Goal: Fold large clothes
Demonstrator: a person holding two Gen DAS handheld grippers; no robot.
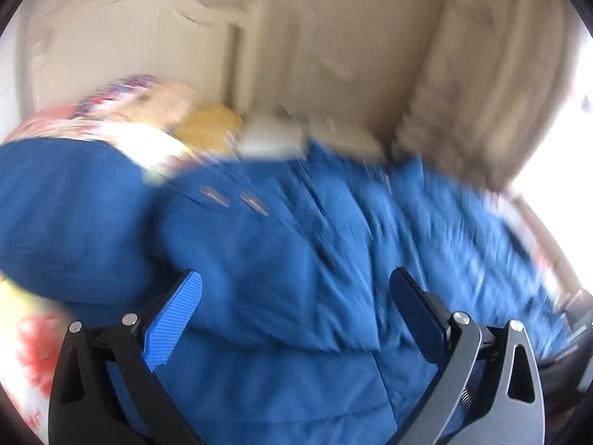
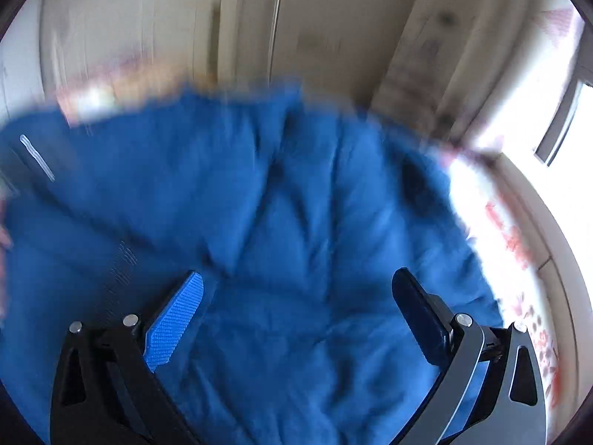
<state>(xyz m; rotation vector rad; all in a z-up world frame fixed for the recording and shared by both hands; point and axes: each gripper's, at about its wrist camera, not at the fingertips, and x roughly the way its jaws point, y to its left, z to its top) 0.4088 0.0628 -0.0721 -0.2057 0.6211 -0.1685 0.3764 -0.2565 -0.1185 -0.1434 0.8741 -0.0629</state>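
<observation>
A blue padded jacket lies spread across a bed with a red-and-white floral sheet, filling the lower half of both blurred wrist views. The left wrist view alone shows a cream carved headboard in the upper left of the frame, a patterned pillow and a yellow cushion beyond the jacket's far edge, and a beige curtain at upper right. The right wrist view alone shows a window frame at the right edge and a pale strip on the jacket at far left.

The left gripper has its fingers spread wide, nothing between them; the jacket spreads beneath and ahead of them. The right gripper is likewise released, fingers apart over rumpled quilting at lower centre. Whether either fingertip touches the fabric cannot be told.
</observation>
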